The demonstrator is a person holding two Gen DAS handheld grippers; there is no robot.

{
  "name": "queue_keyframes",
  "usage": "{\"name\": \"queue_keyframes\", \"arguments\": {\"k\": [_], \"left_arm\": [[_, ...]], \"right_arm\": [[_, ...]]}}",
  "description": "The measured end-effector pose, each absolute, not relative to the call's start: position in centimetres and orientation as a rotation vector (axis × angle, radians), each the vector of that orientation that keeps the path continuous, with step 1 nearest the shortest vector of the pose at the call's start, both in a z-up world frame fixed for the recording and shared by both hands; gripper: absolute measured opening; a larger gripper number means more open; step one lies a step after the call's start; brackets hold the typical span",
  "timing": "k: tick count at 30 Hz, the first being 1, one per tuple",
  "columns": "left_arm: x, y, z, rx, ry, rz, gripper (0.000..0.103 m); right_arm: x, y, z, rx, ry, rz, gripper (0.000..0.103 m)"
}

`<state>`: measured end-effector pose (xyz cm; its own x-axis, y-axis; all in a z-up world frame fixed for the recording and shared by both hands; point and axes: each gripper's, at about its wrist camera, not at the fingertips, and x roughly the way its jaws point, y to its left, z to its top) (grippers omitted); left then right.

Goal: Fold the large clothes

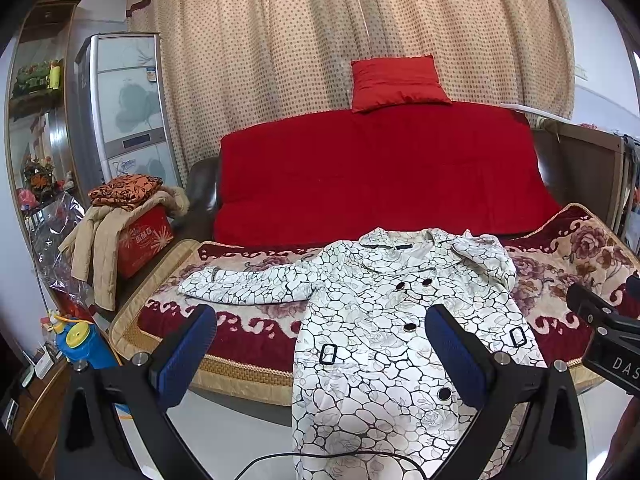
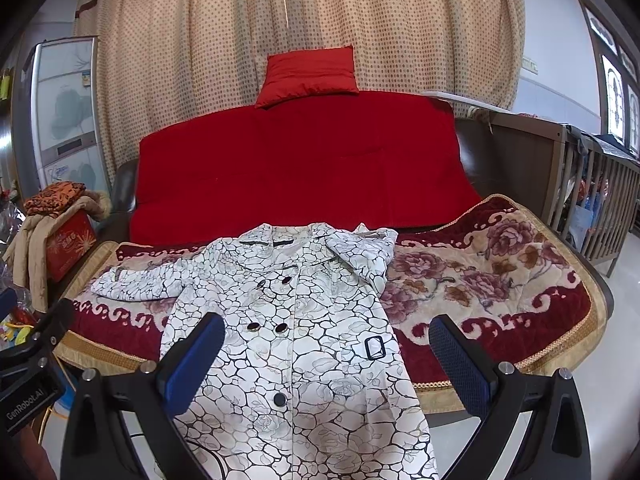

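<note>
Right wrist: "GenRobot.AI" (left gripper (image 2: pixel 36 364)).

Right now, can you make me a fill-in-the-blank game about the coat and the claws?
1. The white coat with the black crackle pattern lies on a flowery blanket with one sleeve stretched out and the other folded ____ its chest.
2. The left claw and the right claw are both ____, holding nothing.
3. The cushion on top of the sofa is ____ in colour.

Missing words: over; open; red
</note>
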<state>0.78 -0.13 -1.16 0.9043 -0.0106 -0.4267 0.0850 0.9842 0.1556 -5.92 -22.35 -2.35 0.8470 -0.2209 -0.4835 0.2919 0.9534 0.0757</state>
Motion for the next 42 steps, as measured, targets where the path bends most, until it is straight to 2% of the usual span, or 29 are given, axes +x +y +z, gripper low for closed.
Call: {"name": "queue_keyframes", "arguments": {"k": [24,42], "left_arm": [[4.5,-1.1,-2.3,0.174,0.484,-0.066,0.103],[14.5,-5.2,-6.0,0.201,0.633,-0.095,0.103]], "right_arm": [[-3.0,-22.9,-2.4,0.129,0.517,-0.272,0.103],[5.7,-27.5,-5.0,0.115,0.623,-0.342,0.103]]}}
